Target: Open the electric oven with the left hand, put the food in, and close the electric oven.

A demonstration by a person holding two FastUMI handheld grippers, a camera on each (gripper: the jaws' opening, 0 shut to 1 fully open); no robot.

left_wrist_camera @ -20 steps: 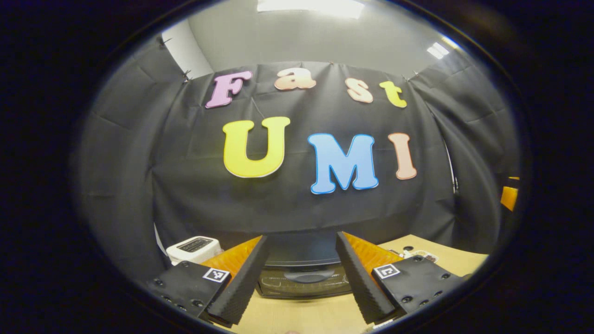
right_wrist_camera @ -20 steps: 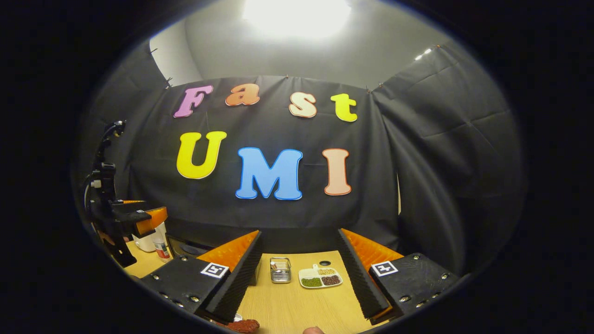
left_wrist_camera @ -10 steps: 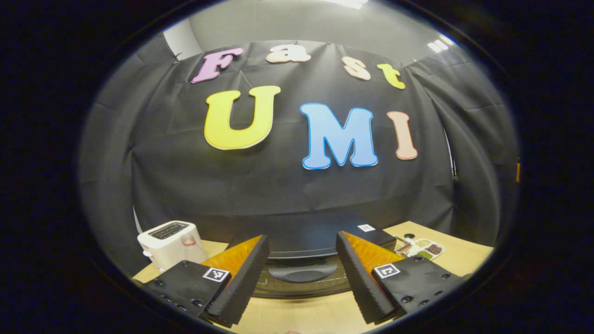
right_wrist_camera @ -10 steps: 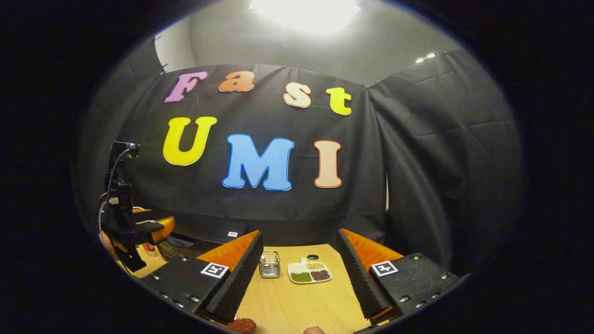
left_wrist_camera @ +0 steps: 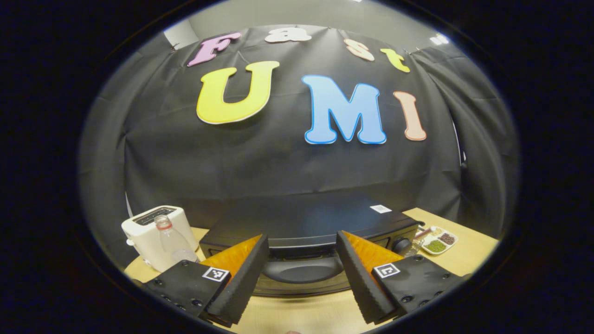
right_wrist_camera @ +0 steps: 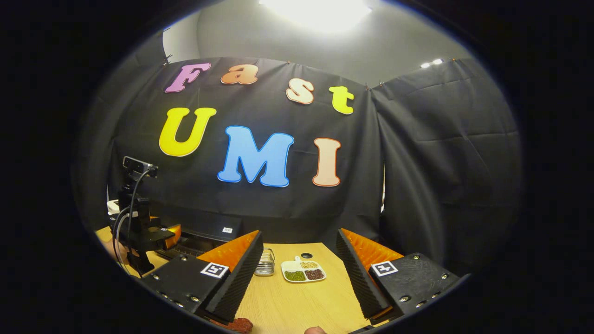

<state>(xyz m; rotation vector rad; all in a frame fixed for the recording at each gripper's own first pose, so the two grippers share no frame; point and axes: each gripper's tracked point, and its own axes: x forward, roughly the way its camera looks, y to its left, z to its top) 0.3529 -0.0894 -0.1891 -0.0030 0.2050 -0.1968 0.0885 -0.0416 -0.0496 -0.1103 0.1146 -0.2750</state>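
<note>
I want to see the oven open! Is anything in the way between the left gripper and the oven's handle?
Nothing visible is. In the left gripper view, the left gripper is open, and the oven's handle sits straight ahead between its fingers. The toaster and plastic bottle stand off to one side, beside the electric oven.

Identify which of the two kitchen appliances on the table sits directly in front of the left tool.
The black electric oven: its door handle lies just beyond the open left tool. The white toaster stands off to the side.
</note>
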